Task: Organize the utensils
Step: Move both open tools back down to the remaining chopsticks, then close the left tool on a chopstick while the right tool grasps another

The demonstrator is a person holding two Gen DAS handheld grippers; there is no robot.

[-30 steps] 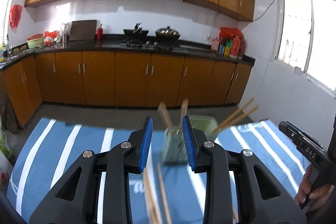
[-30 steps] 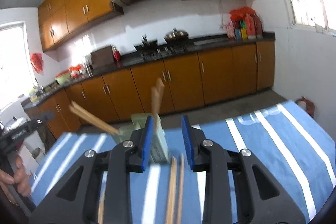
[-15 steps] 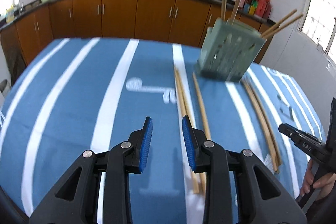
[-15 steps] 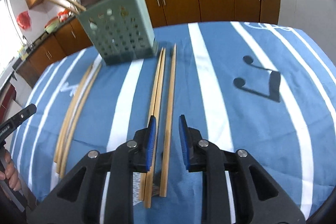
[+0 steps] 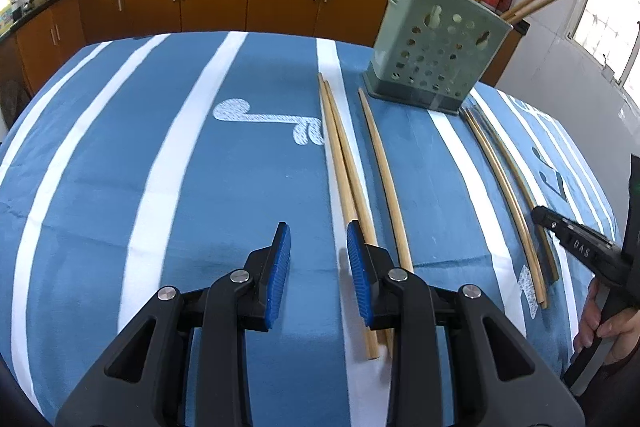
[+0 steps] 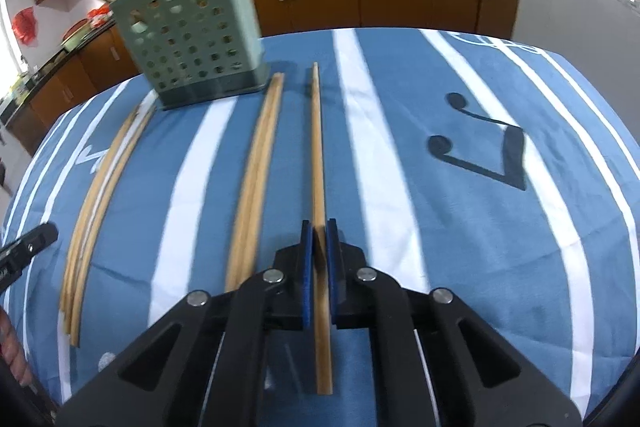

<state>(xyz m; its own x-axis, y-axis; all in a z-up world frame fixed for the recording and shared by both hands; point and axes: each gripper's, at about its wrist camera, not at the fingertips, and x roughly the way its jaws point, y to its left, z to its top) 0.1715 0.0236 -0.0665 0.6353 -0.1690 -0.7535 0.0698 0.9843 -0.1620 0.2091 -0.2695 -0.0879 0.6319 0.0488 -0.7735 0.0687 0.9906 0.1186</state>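
Left gripper [image 5: 316, 259]: jaws wide apart, empty, near side of the green holder [image 5: 436, 51]. Right gripper [image 6: 316, 255]: jaws closed on a single chopstick [image 6: 318, 163] lying on the bench [image 6: 500, 247], just right of the holder. Risk: near-end grip may let the chopstick pivot on lifting

A pale green utensil holder [image 6: 192, 39] with round holes in its walls stands upright in the upper left of the right wrist view; a few chopsticks lean out of its top. On the blue striped cloth lie more wooden chopsticks. A single chopstick [image 6: 318, 147] runs up the middle of the frame, its near part between the blue pads. A close pair [image 6: 256, 163] lies just left of it. A further bundle [image 6: 100, 187] lies at the left side.
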